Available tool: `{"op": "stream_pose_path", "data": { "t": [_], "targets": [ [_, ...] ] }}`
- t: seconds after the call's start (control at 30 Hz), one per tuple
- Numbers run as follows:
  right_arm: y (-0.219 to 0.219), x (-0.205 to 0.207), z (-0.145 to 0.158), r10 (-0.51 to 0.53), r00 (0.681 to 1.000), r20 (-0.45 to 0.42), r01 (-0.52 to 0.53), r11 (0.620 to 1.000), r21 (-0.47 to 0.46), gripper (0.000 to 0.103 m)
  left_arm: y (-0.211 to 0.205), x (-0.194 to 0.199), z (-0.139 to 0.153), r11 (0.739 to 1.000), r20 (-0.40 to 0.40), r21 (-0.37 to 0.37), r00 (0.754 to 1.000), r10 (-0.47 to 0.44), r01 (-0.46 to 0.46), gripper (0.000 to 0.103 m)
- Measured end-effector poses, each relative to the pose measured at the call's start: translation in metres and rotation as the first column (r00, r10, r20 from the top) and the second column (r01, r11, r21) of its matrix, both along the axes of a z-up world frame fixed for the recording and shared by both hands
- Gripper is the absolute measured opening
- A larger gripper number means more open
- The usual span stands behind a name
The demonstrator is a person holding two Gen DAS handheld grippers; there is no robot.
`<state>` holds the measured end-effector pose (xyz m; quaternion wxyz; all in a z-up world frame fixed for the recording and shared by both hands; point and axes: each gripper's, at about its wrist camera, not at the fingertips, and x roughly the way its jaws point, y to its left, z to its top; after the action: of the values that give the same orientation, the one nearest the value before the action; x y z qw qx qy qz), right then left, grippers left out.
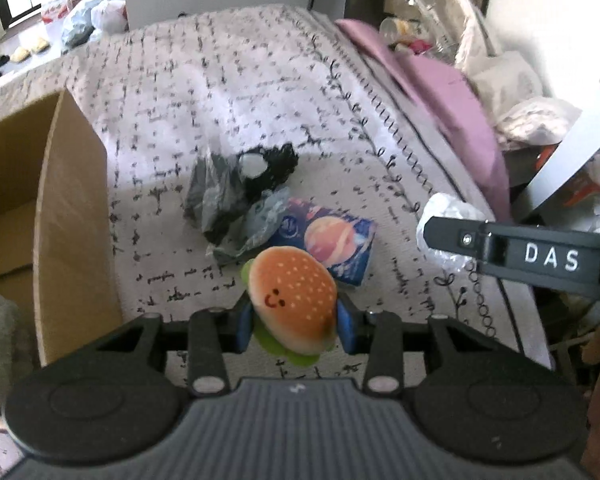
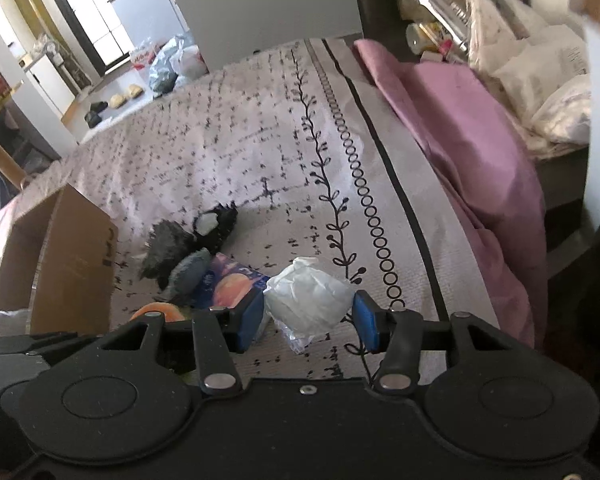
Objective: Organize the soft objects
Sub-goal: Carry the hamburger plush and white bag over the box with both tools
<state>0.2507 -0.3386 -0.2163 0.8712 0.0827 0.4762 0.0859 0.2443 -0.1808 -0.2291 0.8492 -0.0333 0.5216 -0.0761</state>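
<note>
Left gripper (image 1: 296, 326) closed on a burger plush (image 1: 294, 308), blue pads (image 1: 244, 326) pressed against both its sides, bun face tilted toward the camera, green felt edge poking out below. Held just above the patterned bedspread (image 1: 236, 92), near the right wall of the cardboard box (image 1: 72, 216). Right gripper (image 2: 308, 320) half open around a white crumpled bag (image 2: 308, 300), blue pads (image 2: 366, 320) on either side; contact with the bag cannot be told. Bag resting on the bedspread, well right of the box. Between box and bag, closer to the box, a small heap: a blue tissue pack with a planet print (image 1: 334, 240) just beyond the plush, a grey plastic bag (image 1: 216, 196) partly over its left corner, and a black fuzzy item with a white patch (image 1: 266, 168) at the far end of the heap, touching the grey bag. Further right of the box, past the bedspread's looped border, a mauve sheet (image 2: 472, 136) along the bed edge. Beyond that, clear plastic bottles (image 2: 436, 0) and pale bags, blurred.
</note>
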Motion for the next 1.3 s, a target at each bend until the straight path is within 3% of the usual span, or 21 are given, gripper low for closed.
{"op": "stream_pose_path", "data": {
  "t": [0.43, 0.87, 1.3],
  "targets": [
    [0.018, -0.028, 0.038, 0.010, 0.998, 0.061, -0.008, 0.999, -0.034, 0.049, 0.017, -0.014, 0.053, 1.000, 0.096, -0.015, 0.995, -0.012, 0.013, 0.040],
    [0.054, -0.041, 0.080, 0.036, 0.988, 0.148, -0.034, 0.999, -0.011, 0.049, 0.060, -0.019, 0.098, 0.998, 0.205, -0.055, 0.979, 0.022, -0.011, 0.040],
    [0.118, -0.045, 0.099, 0.113, 0.975, 0.189, -0.113, 0.994, -0.013, 0.049, 0.122, -0.024, 0.115, 0.993, 0.232, -0.082, 0.968, 0.096, -0.079, 0.041]
  ]
}}
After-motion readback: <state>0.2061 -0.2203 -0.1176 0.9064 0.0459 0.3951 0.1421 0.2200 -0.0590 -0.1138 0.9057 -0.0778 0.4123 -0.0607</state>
